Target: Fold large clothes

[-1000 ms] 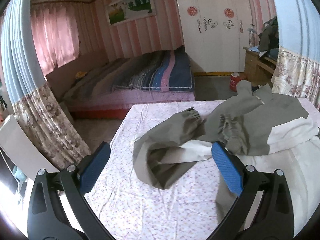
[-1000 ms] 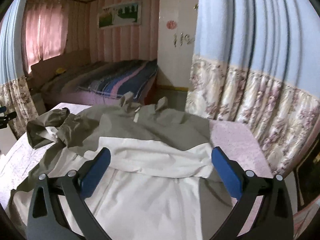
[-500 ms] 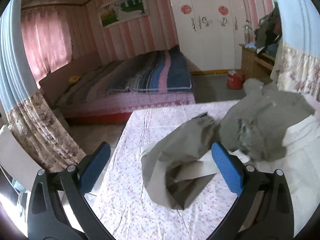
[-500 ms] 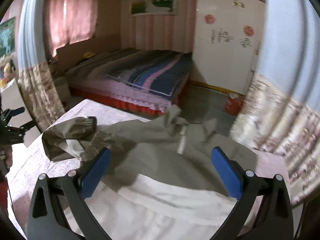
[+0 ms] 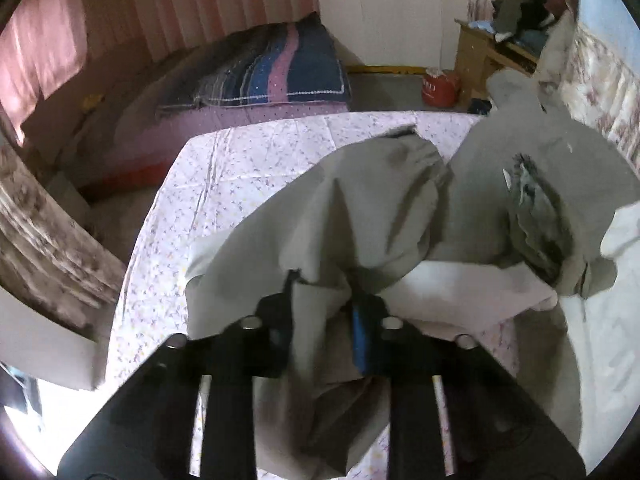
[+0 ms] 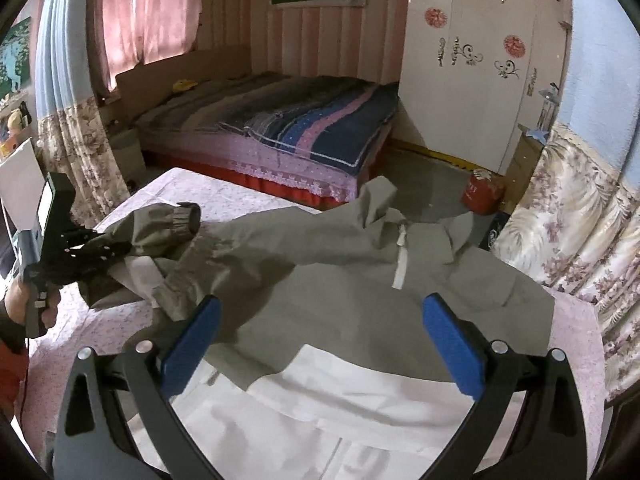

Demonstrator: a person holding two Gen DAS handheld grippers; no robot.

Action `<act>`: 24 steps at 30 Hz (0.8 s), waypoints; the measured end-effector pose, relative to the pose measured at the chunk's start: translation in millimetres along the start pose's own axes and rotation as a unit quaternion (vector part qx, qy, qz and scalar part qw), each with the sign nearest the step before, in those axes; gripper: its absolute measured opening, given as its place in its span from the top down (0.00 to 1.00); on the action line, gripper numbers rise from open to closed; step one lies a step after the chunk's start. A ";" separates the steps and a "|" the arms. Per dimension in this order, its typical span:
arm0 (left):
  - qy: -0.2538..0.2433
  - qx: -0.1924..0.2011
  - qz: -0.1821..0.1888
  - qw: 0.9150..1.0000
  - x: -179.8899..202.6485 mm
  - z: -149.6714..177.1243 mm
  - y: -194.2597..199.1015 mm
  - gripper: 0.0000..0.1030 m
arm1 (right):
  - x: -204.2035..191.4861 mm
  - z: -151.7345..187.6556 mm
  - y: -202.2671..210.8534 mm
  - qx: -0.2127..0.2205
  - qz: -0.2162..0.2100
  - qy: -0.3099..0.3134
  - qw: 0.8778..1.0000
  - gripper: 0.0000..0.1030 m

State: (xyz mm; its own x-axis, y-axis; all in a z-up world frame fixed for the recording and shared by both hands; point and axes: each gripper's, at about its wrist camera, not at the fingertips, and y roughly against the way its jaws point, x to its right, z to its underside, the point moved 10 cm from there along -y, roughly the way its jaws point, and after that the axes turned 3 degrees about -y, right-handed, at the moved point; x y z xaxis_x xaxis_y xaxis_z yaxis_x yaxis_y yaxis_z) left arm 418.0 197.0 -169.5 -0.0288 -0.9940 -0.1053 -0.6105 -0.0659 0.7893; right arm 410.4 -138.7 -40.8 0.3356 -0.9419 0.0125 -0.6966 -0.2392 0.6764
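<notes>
Grey-white jacket [image 6: 360, 280] sleeve pinched in just-closed left claw [image 5: 320, 304] — right claw [image 6: 320, 344] gaping above jacket body.

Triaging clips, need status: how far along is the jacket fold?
Early. Done: jacket laid on the table, no fold visible. In hand: left gripper, jaws just closed, pinches the sleeve near its bend. Right gripper is open over the body. Left: both sleeves and body folds.

Black grippers w/ blue pads [image 6: 452, 344], silver screws [image 6: 498, 346], left gripper [image 6: 116, 254] on grey handle, red sleeve [image 6: 12, 364]
</notes>
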 end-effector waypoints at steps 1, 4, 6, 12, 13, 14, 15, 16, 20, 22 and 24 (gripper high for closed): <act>0.011 0.005 0.004 1.000 -2.5 -2.7 4.3 0.90 | 3.2 0.2 1.6 0.002 0.002 0.000 1.000 0.02; 0.030 0.028 0.018 0.999 -4.1 -13.5 21.7 0.95 | 19.1 0.4 7.2 0.006 0.011 -0.004 1.000 0.02; 0.032 0.052 0.015 0.998 -0.4 -25.7 41.4 0.96 | 33.6 1.0 8.8 0.006 0.013 -0.015 1.000 0.02; 0.035 0.136 0.028 0.990 33.7 -64.4 112.9 0.96 | 93.1 21.2 12.1 0.006 0.078 -0.038 0.996 0.02; 0.030 0.143 0.033 0.989 41.8 -68.5 120.2 0.96 | 102.0 26.1 11.9 0.002 0.084 -0.044 0.995 0.02; 0.022 0.154 0.041 0.987 57.0 -74.6 129.9 0.96 | 109.0 30.0 11.2 -0.001 0.089 -0.048 0.995 0.02; 0.015 0.161 0.049 0.986 69.7 -78.2 136.7 0.96 | 119.0 36.0 11.5 -0.004 0.098 -0.052 0.994 0.02; 0.008 0.172 0.062 0.983 88.6 -82.9 145.6 0.96 | 127.5 40.2 11.7 -0.007 0.105 -0.055 0.993 0.02; -0.030 0.194 0.127 0.972 167.8 -92.5 164.5 0.96 | 157.4 55.4 17.2 -0.011 0.125 -0.072 0.989 0.03; -0.049 0.176 0.156 0.971 204.9 -87.6 153.7 0.95 | 168.5 61.9 19.7 -0.013 0.126 -0.084 0.988 0.03; -0.101 0.120 0.180 0.971 254.4 -67.4 118.2 0.89 | 175.3 71.4 19.1 -0.023 0.126 -0.086 0.988 0.03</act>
State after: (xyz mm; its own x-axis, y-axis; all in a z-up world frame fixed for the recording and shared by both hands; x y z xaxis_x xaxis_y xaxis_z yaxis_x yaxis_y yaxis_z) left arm 391.8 -69.5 -62.2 -0.4140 -0.9102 0.0147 -0.6991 0.3282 0.6352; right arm 410.7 -325.2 -78.3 0.0403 -0.9972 0.0624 -0.7130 0.0151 0.7010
